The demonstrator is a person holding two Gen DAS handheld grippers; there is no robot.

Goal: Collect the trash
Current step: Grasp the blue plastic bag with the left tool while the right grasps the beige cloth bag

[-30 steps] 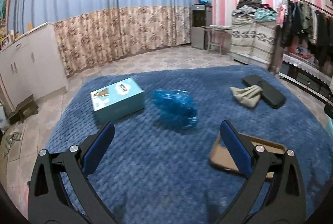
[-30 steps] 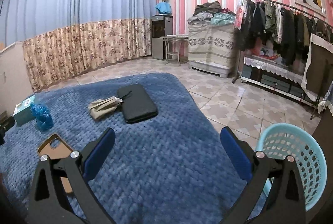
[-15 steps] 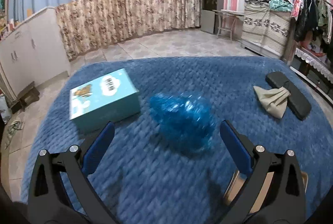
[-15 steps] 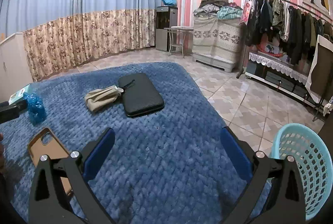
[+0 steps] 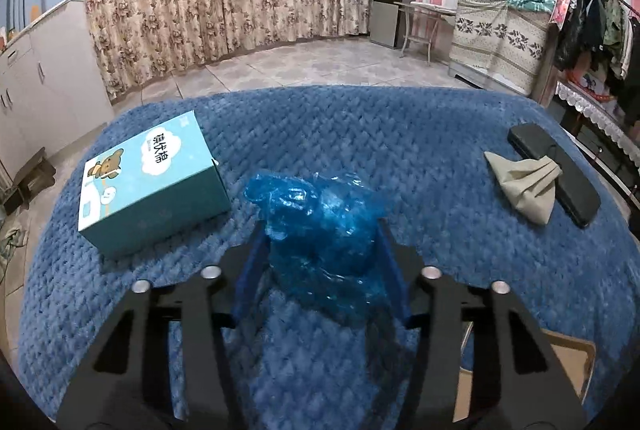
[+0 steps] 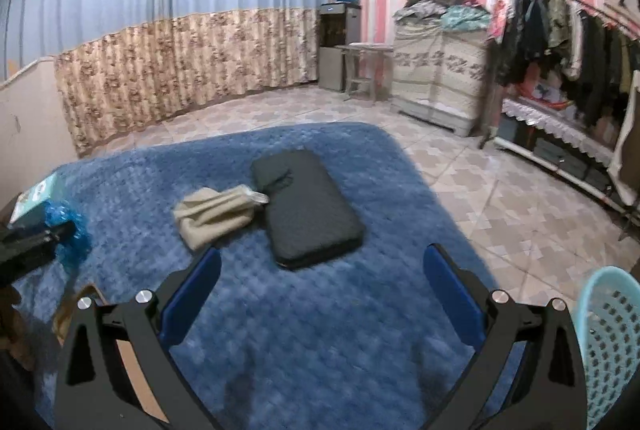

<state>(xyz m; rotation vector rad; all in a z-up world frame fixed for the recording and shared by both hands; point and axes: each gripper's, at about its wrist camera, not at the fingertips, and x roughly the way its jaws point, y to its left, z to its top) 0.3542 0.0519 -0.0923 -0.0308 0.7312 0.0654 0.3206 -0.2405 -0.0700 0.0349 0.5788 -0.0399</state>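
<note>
A crumpled blue plastic bag (image 5: 320, 226) lies on the blue blanket (image 5: 360, 134). My left gripper (image 5: 320, 258) is shut on it, a blue pad on each side. The bag also shows in the right wrist view (image 6: 68, 234) at the far left, with the left gripper (image 6: 36, 242) on it. My right gripper (image 6: 320, 290) is open and empty over the blanket. A light-blue basket (image 6: 608, 342) stands on the floor at the lower right.
A teal tissue box (image 5: 152, 186) sits left of the bag. A beige cloth pouch (image 6: 216, 214) and a black case (image 6: 308, 214) lie ahead of the right gripper. A brown phone case (image 5: 560, 370) lies at the near right. Tiled floor surrounds the bed.
My left gripper moved forward to the blue bag and shut on it. The right gripper stayed open and shifted slightly forward.
</note>
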